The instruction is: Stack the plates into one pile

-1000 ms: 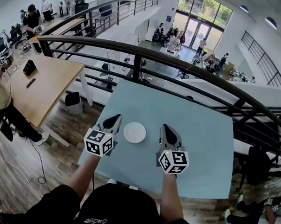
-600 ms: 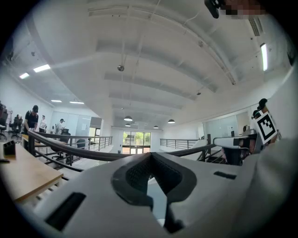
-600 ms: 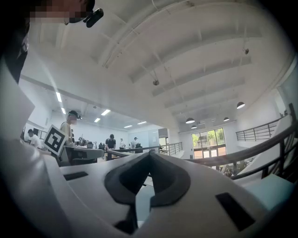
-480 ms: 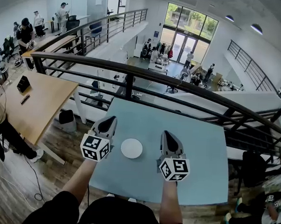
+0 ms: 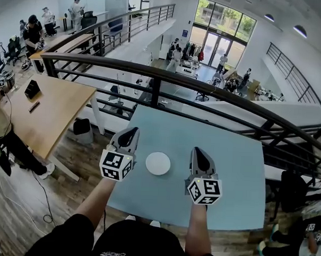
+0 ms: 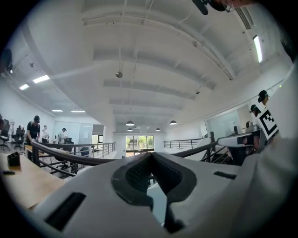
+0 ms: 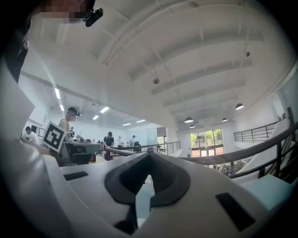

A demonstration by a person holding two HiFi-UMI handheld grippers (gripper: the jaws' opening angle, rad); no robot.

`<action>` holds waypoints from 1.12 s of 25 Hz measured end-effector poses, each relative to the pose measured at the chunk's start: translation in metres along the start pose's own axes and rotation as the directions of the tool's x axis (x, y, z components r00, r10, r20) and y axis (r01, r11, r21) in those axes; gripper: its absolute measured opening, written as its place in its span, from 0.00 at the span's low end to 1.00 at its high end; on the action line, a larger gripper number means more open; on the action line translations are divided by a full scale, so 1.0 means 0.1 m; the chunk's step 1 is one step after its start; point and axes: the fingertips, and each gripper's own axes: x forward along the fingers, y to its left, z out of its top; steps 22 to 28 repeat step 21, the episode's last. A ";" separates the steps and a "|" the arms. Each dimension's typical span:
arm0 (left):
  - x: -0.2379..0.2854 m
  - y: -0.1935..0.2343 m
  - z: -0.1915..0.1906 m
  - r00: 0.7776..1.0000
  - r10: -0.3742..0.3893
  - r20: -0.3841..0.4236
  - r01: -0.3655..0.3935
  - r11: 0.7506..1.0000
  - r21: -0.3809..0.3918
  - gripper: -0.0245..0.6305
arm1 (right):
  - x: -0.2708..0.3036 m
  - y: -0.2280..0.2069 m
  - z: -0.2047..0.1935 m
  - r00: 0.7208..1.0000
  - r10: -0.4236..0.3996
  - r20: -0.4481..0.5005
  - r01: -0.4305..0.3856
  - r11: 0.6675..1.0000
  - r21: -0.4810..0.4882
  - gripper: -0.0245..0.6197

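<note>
A white round plate pile [image 5: 158,163] lies on the pale blue table [image 5: 228,154], between my two grippers in the head view. My left gripper [image 5: 129,133] hovers just left of it, shut and empty, its tip aimed away from me. To the right of the plates my right gripper [image 5: 197,152] is also shut with nothing in it. In the left gripper view the left gripper [image 6: 150,156] has its jaws together, and in the right gripper view the right gripper [image 7: 149,155] likewise; both look level out over the hall. The plates are not seen in either gripper view.
A dark metal railing [image 5: 152,71] runs along the table's far edge, with a drop to the lower floor behind it. A wooden desk [image 5: 42,106] stands to the left. A person's legs and shoes [image 5: 304,237] show at the lower right.
Both grippers have risen a little above the table and stayed shut. The plates have not moved on the table.
</note>
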 end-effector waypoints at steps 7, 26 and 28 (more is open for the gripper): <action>-0.05 -0.07 -0.04 1.000 -0.006 0.009 0.006 1.000 0.016 0.05 | -0.03 0.03 -0.06 1.000 0.005 -0.022 -0.005 1.000 0.000 0.05; 0.10 -0.08 -0.07 0.999 -0.034 0.016 0.035 0.999 -0.029 0.05 | 0.02 -0.11 -0.07 1.000 -0.010 -0.026 0.010 1.000 -0.010 0.05; 0.10 -0.08 -0.07 0.999 -0.034 0.016 0.035 0.999 -0.029 0.05 | 0.02 -0.11 -0.07 1.000 -0.010 -0.026 0.010 1.000 -0.010 0.05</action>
